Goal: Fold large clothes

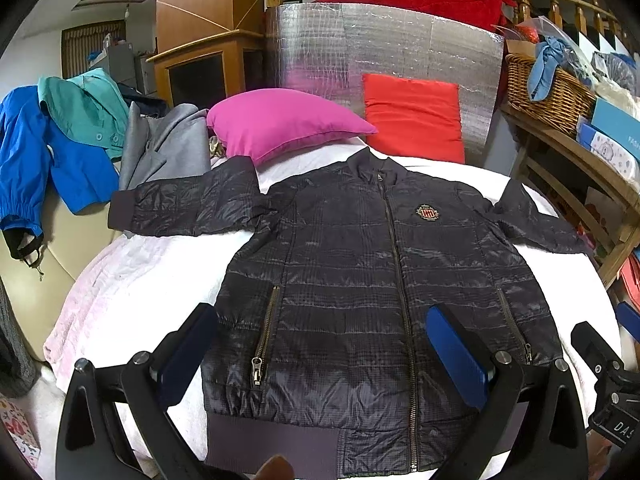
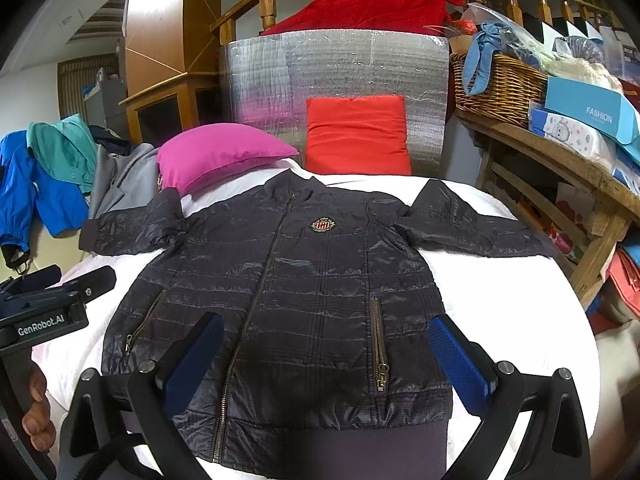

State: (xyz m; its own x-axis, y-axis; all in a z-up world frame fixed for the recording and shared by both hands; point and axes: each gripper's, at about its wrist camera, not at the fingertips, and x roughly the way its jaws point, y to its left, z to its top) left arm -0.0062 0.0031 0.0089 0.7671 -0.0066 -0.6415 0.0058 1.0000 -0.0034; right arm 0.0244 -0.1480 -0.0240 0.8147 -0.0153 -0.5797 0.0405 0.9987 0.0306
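A dark quilted bomber jacket [image 1: 352,280] [image 2: 288,292] lies face up and zipped on a white bed cover [image 1: 132,276] [image 2: 500,300], sleeves spread to both sides, a red crest on its chest. My left gripper [image 1: 324,344] hovers above the jacket's lower half, open, its blue pads [image 1: 456,348] wide apart with nothing between them. My right gripper [image 2: 324,352] hangs over the hem area, open and empty as well. The left gripper's body [image 2: 44,312] shows at the left edge of the right wrist view, held by a hand [image 2: 36,412].
A pink pillow [image 1: 280,120] and a red pillow [image 1: 416,116] rest at the head of the bed against a silver foil panel [image 1: 380,44]. Blue, teal and grey garments [image 1: 60,152] pile at the left. A wooden shelf with a wicker basket [image 2: 496,84] and boxes stands on the right.
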